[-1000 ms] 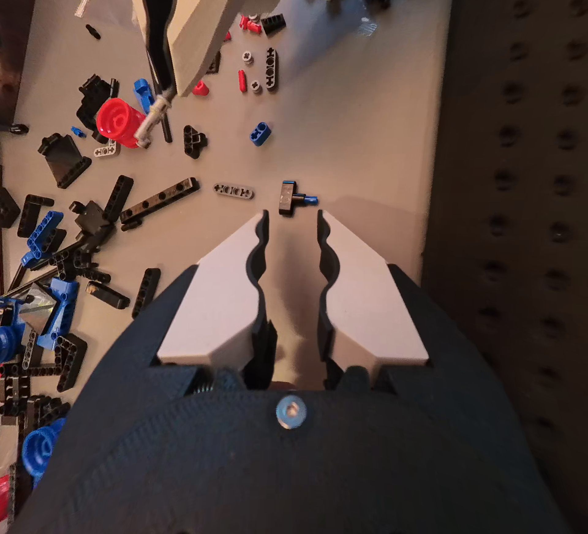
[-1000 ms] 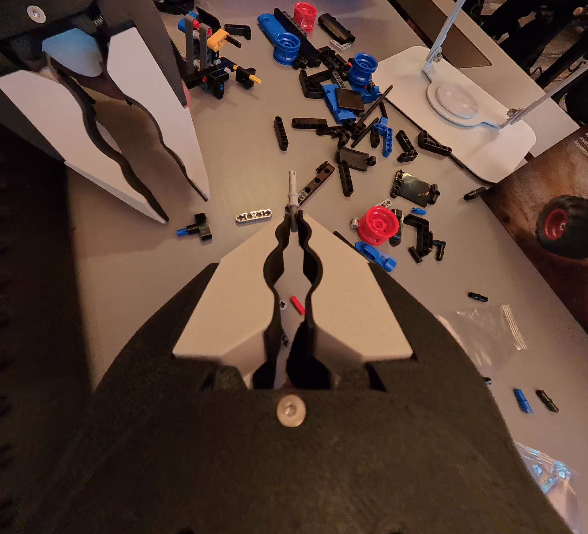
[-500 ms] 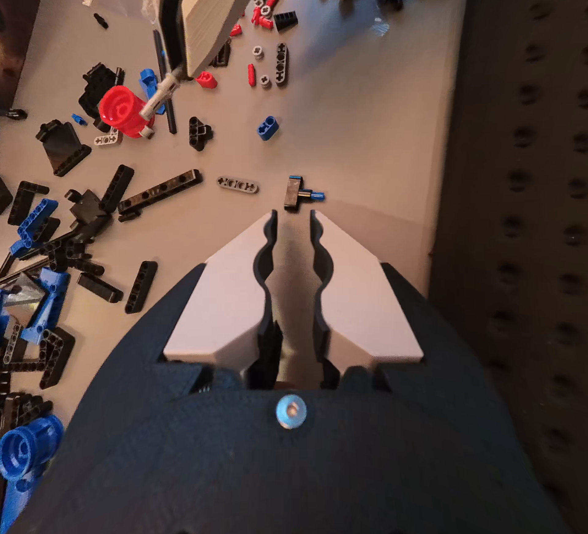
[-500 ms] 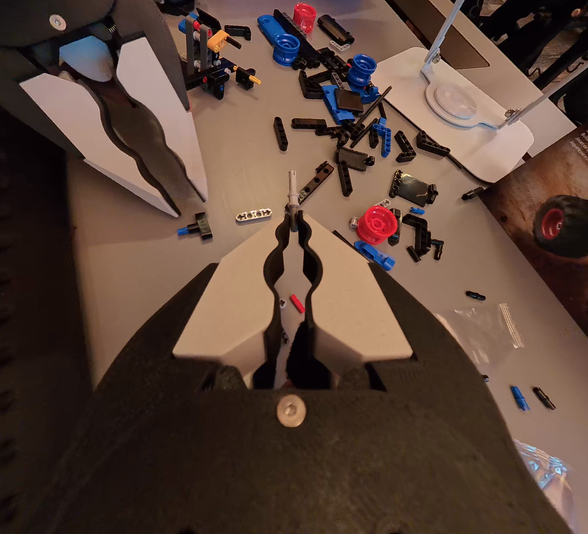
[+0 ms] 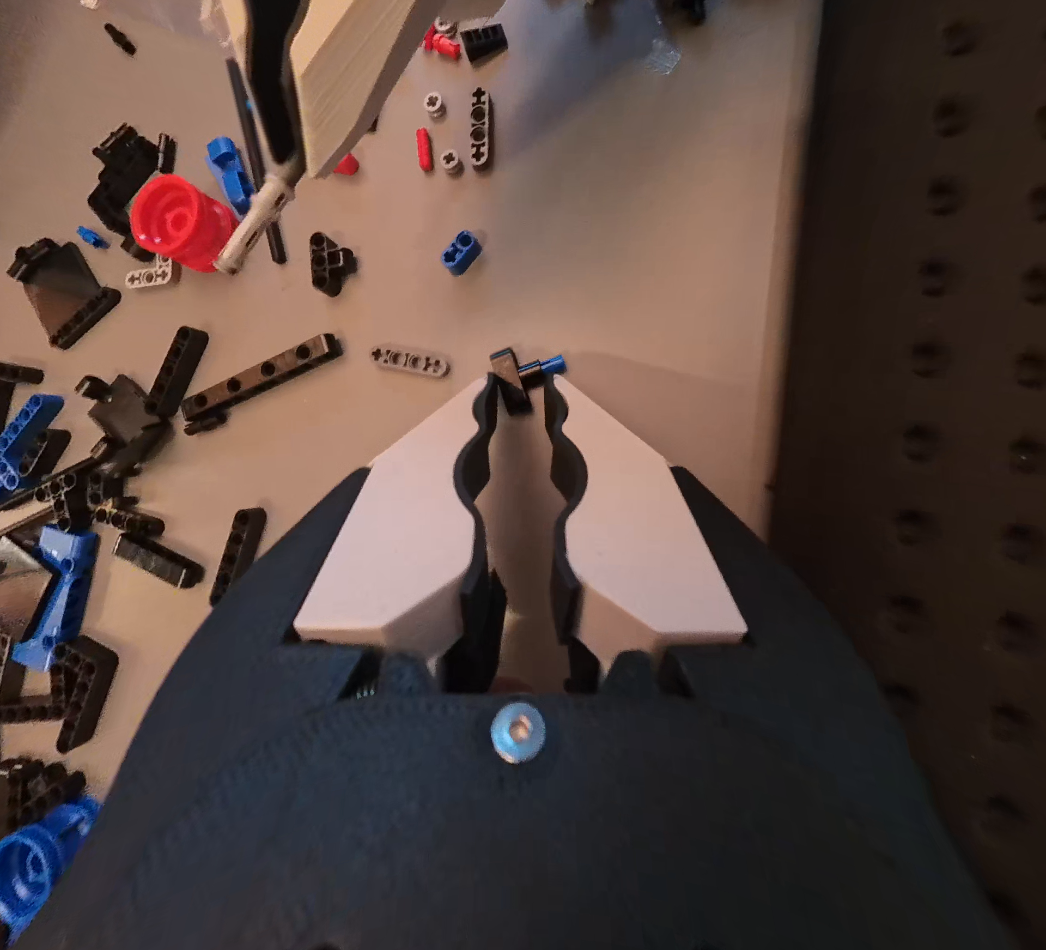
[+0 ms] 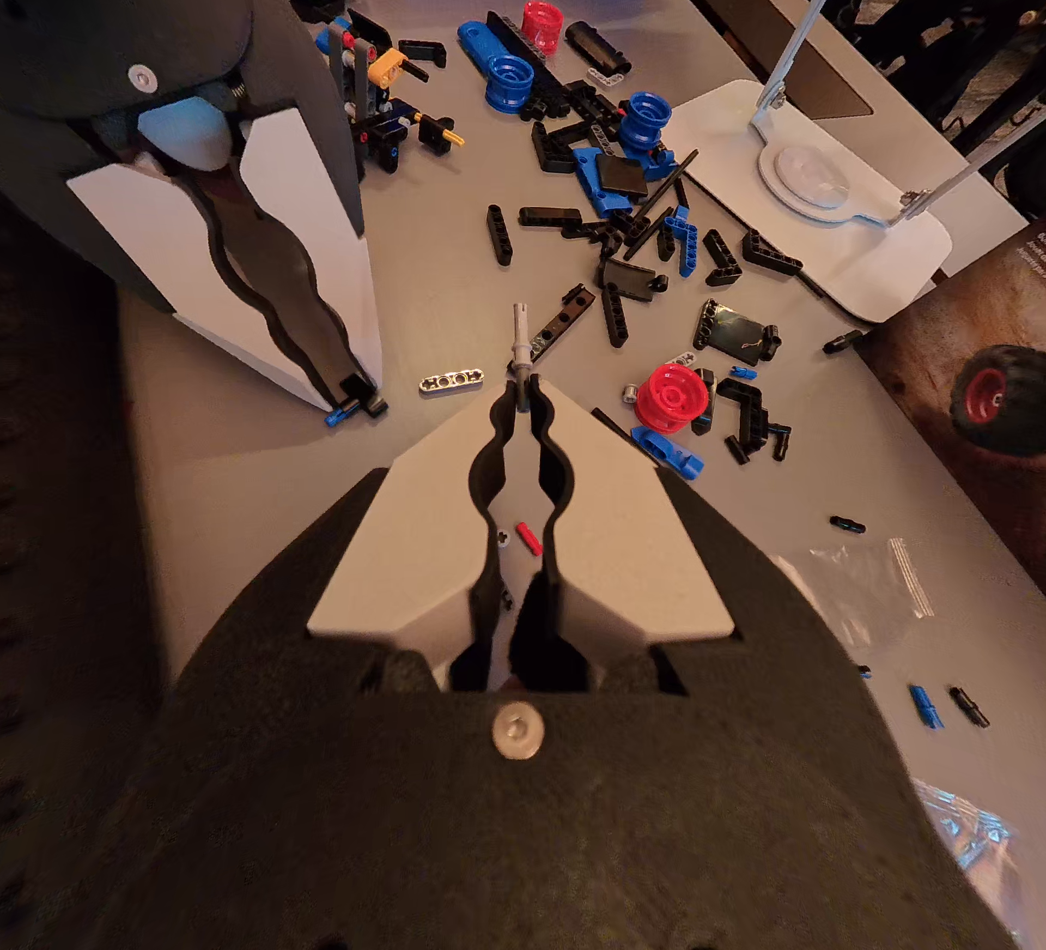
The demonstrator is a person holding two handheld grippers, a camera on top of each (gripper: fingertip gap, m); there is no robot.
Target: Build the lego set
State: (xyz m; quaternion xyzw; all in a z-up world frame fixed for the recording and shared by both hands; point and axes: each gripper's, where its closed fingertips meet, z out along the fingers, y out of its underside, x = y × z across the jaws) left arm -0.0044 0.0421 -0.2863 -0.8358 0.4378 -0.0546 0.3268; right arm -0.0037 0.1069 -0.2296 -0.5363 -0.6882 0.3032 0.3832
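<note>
The grey table is strewn with loose pieces. The left claw reaches down to its edge, tips either side of a small black piece with a blue pin; whether it's clamped I cannot tell. The right claw pinches a grey pin, held above the table.

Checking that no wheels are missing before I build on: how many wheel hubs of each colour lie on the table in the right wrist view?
Red wheel hubs: 2
Blue wheel hubs: 2
Total: 4
</note>
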